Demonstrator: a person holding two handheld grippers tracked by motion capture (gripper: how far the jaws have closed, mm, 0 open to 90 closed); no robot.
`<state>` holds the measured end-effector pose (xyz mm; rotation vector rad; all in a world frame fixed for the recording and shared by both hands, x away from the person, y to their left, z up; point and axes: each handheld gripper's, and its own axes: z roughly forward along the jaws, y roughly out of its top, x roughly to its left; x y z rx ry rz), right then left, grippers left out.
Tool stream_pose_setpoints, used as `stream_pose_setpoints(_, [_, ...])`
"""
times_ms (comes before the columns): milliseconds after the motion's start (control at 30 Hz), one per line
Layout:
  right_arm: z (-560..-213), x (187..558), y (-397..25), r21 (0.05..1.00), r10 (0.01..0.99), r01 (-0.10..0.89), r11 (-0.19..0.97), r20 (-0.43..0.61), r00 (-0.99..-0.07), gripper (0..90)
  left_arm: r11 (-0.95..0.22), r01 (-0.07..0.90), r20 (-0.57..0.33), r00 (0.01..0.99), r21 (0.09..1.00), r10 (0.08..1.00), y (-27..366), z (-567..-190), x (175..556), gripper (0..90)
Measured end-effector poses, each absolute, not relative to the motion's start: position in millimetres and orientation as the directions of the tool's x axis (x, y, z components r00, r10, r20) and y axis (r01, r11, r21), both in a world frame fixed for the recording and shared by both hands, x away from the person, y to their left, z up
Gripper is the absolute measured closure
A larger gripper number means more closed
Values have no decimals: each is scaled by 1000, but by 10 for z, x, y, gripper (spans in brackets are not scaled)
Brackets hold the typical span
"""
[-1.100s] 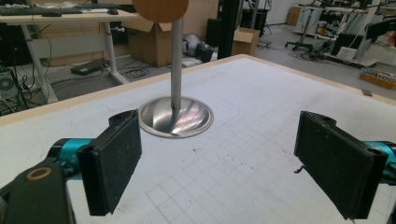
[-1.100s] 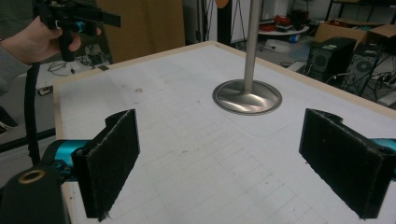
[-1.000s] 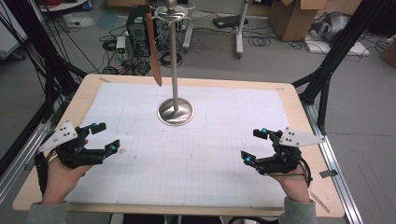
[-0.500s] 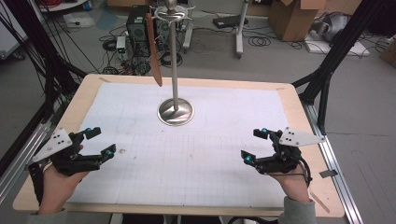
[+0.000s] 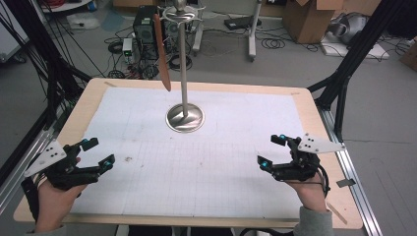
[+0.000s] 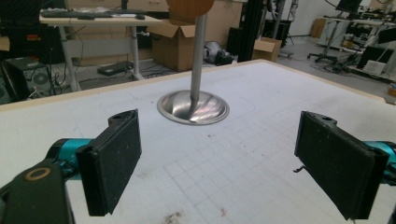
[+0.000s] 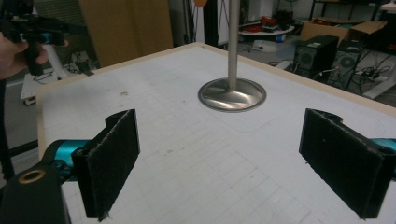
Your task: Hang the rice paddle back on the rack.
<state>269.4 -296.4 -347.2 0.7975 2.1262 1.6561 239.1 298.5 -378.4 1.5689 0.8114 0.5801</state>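
Indoors, a white gridded mat (image 5: 206,162) covers a plywood-edged table (image 5: 88,105) amid cables and cardboard boxes. A polished steel stand (image 5: 185,117) rises centrally. The left gripper (image 5: 96,153) and right gripper (image 5: 271,150) both gape wide, empty.

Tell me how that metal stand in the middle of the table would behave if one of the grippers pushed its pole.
The stand looks tall and thin on a small round base, so a push high on the pole would probably tip it rather than slide it. Its polished metal looks slippery for padded fingers. The wooden piece hanging near the top would likely swing.
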Motion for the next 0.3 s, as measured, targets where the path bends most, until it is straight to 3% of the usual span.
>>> stream_pose_setpoints(300, [-3510, 2703, -2956, 964, 641, 201, 174, 44, -766, 110, -13, 164, -89, 596, 986, 798, 3098, -3758, 2341, 151])
